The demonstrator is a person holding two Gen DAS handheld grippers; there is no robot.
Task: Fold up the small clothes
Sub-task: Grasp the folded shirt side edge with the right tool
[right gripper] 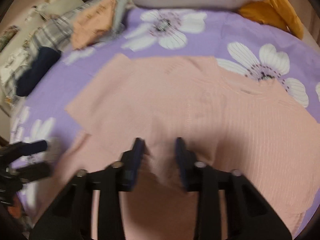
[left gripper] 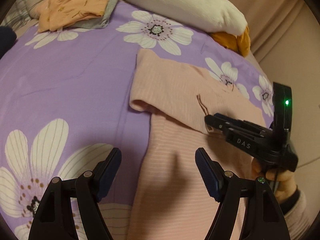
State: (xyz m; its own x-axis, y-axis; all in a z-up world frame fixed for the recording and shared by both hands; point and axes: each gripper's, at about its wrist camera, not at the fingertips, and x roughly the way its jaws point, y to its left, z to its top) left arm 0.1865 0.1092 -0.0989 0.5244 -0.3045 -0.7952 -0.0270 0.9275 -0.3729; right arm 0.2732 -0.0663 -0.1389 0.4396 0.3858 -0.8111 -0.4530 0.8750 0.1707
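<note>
A pale pink ribbed shirt lies flat on the purple flowered bedsheet, its upper part folded over at a slant. My left gripper is open and wide, hovering over the shirt's left edge with nothing between its pads. In the left wrist view my right gripper comes in from the right, its tips at the folded edge. In the blurred right wrist view the right gripper stands low over the shirt with a narrow gap between its pads. Pink cloth shows in that gap. The left gripper appears at the far left.
A folded orange printed cloth rests on grey cloth at the back left. A white pillow and a mustard cloth lie at the back right. A navy item sits at the left. A person's hand holds the right gripper.
</note>
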